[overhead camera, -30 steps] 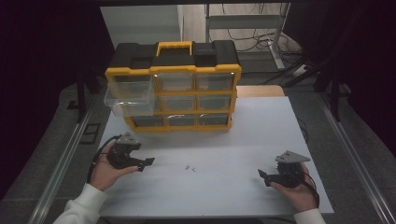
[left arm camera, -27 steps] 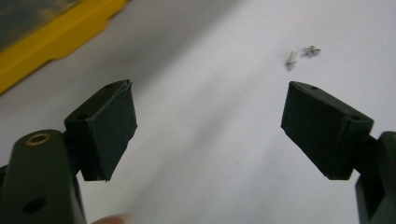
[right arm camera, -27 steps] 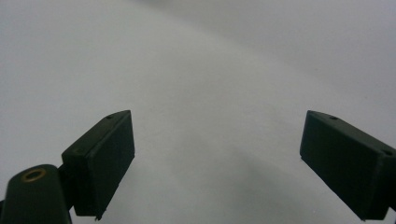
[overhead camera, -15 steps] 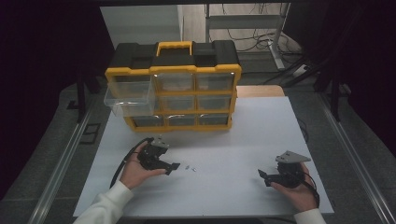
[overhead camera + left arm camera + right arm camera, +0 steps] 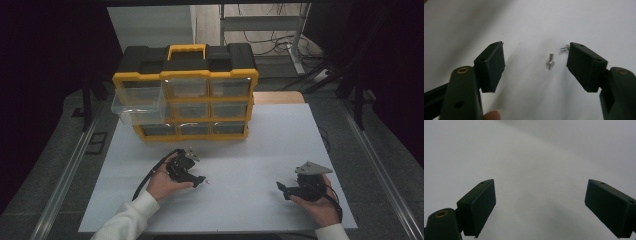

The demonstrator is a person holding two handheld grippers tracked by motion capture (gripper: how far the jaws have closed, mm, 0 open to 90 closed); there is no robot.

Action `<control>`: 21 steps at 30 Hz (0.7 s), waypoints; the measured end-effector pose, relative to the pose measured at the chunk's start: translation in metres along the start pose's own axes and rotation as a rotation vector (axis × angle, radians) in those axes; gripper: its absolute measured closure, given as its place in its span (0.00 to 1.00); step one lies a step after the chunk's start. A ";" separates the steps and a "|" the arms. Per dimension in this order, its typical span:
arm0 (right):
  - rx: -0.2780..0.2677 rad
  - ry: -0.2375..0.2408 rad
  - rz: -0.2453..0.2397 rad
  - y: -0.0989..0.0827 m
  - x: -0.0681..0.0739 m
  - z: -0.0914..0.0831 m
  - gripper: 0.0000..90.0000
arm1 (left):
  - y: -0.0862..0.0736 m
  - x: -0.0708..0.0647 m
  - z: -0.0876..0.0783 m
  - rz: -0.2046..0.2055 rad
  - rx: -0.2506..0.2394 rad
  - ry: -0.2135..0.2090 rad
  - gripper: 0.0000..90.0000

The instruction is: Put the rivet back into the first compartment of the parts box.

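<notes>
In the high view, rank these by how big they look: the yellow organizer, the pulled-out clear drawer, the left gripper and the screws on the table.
1. yellow organizer, by far the largest.
2. clear drawer, pulled out at the organizer's top left.
3. left gripper; it looks close to the drawer in size and sits nearer the camera, so this order is unsure.
4. screws, tiny specks by the gripper's tips.

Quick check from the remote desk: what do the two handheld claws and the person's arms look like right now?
Both are black two-jaw tools with flat rectangular pads. The left claw trails a black cable and shows brass-coloured pivot bushings in its own view. The right claw carries a grey three-cornered plate. The person wears white long sleeves.
</notes>
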State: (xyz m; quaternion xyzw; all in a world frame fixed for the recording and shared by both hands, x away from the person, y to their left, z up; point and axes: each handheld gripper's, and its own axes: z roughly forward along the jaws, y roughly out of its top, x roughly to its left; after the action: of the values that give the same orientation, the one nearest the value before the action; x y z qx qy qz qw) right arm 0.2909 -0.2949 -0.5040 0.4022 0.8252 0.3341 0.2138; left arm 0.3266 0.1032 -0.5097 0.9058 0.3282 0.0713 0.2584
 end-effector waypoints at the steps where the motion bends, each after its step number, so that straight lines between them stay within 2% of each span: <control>1: 0.000 0.000 0.000 0.000 0.000 0.000 0.11 | 0.000 -0.001 0.001 0.002 0.004 0.009 0.37; 3: 0.000 -0.001 0.001 0.000 0.000 0.000 0.11 | 0.000 -0.002 0.004 0.004 0.007 -0.002 0.41; 6: 0.002 -0.002 0.000 0.000 0.000 0.000 0.11 | 0.000 -0.006 0.008 0.028 0.020 -0.006 0.47; 11: 0.002 -0.006 -0.002 0.000 0.000 0.000 0.11 | 0.000 -0.008 0.009 0.065 0.034 -0.041 0.70; 13: 0.001 -0.005 -0.002 0.000 0.000 0.000 0.11 | 0.000 -0.010 0.010 0.078 0.040 -0.049 0.76; 18: 0.001 -0.006 -0.006 0.000 0.000 0.000 0.11 | 0.000 -0.010 0.010 0.078 0.042 -0.084 0.91; 21: 0.000 -0.005 -0.006 0.000 0.000 0.000 0.11 | 0.000 -0.008 0.010 0.070 0.040 -0.095 0.92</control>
State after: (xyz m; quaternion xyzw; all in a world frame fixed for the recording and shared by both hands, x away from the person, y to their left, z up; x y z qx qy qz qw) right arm 0.2909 -0.2950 -0.5039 0.4007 0.8258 0.3323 0.2169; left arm 0.3233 0.0938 -0.5180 0.9239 0.2852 0.0308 0.2530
